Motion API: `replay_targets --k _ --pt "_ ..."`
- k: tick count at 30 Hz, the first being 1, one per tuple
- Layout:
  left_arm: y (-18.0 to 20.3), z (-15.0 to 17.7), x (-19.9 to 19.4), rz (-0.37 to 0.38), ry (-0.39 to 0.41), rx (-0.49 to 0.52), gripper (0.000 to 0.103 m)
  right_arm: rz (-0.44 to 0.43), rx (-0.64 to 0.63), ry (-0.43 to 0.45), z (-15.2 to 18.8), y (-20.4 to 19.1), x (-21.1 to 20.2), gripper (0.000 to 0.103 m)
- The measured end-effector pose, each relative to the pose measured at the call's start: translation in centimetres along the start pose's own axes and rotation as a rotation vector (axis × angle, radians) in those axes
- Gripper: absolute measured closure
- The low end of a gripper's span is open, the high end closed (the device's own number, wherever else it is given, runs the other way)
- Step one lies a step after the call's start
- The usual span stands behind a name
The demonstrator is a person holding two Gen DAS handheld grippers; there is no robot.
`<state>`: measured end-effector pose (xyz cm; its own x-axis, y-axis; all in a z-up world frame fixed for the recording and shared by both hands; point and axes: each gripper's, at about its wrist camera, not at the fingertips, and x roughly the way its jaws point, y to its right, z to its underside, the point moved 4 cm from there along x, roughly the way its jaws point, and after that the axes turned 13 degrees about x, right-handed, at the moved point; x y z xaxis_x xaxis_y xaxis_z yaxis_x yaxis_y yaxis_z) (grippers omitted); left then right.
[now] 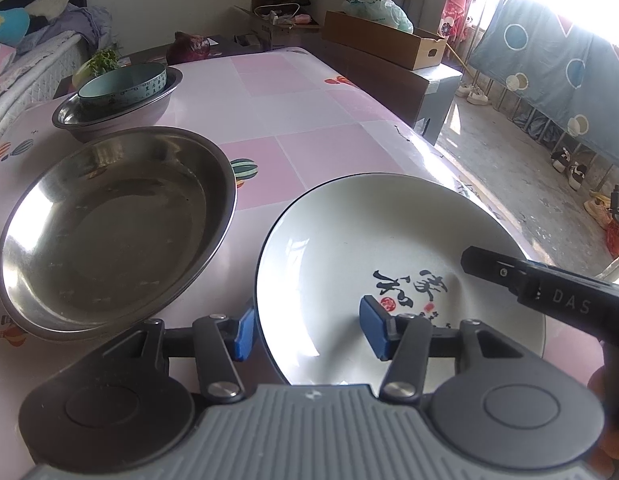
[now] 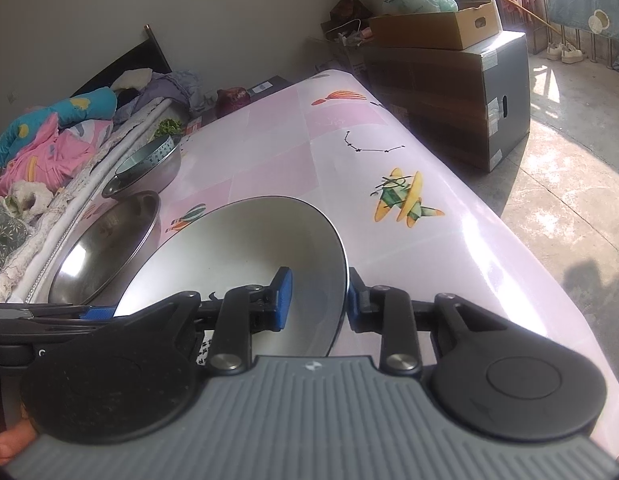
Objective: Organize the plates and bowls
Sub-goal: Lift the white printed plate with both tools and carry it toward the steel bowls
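White glazed ceramic fills the near right of the left wrist view: a round white ceramic plate with a dark rim and black brush-lettering (image 1: 373,248) lies on the pink patterned surface (image 1: 309,100). The left gripper (image 1: 307,330) straddles the plate's near-left rim, one blue pad outside the edge and the other over the plate's inside, with a wide gap between them; it is spread and clamps nothing. Just beside the plate, to its left, sits a large shallow stainless steel basin (image 1: 113,224), empty. Farther back a pale blue ceramic bowl (image 1: 123,84) is nested in a smaller steel bowl (image 1: 109,114). A black finger of the right gripper (image 1: 549,284) reaches in over the plate's right side.

In the right wrist view, the right gripper (image 2: 319,302) brackets the plate's (image 2: 237,248) right rim, one pad above the plate's inner face and the other outside the edge. The gap looks narrower here, but I cannot tell whether the pads actually press the rim. The steel basin (image 2: 105,252) lies to the left, the nested bowls (image 2: 149,164) beyond it.

The step in hand appears to be taking the plate by both sides. Next, both grippers need to close firmly on the rim and lift level, since glazed ceramic is slippery; the steel basin is the likely destination, though that is a guess.
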<state>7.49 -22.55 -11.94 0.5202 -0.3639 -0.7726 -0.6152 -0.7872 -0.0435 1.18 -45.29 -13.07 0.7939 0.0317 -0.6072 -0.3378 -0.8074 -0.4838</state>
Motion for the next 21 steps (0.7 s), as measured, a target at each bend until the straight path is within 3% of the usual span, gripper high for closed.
replay_targets --k 21 --pt "-0.6 -0.8 -1.9 0.004 0.05 -0.028 0.051 0.01 -0.021 0.034 -1.2 -1.6 -1.8 0.075"
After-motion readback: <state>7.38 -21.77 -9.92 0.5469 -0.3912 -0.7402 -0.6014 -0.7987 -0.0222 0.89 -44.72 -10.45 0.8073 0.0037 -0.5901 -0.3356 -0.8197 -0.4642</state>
